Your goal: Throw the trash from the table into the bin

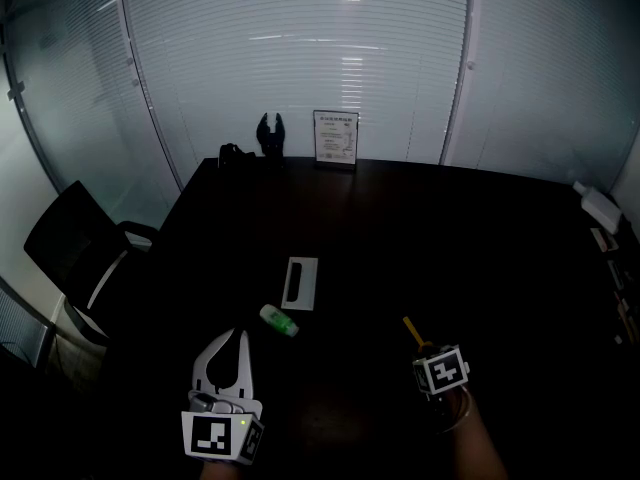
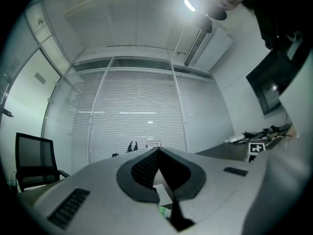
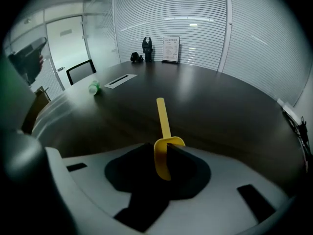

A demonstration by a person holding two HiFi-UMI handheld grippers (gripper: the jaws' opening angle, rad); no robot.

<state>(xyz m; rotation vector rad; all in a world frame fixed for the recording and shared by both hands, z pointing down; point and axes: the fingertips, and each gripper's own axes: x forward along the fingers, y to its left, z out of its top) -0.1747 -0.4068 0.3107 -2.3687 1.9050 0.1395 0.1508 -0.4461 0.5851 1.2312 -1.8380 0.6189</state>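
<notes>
Spoon (image 3: 163, 133), yellow, near edge of table (image 3: 225, 106): we clamp right gripper (image 3: 165, 151) on it for binning; left gripper (image 2: 157, 153) jaws together, idle.

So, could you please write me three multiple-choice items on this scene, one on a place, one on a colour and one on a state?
1. Where is the bottle? A on the chair; B beside the sign; C on the table, just ahead of the left gripper.
2. What colour is the spoon? A yellow; B red; C blue.
3. How is the right gripper? A open, empty; B shut on the spoon; C shut on the bottle.
Key: 1 C, the head view shows it lying just past the left gripper's tips; 2 A, it reads yellow in the head and right gripper views; 3 B, its jaws pinch the spoon's bowl.
</notes>
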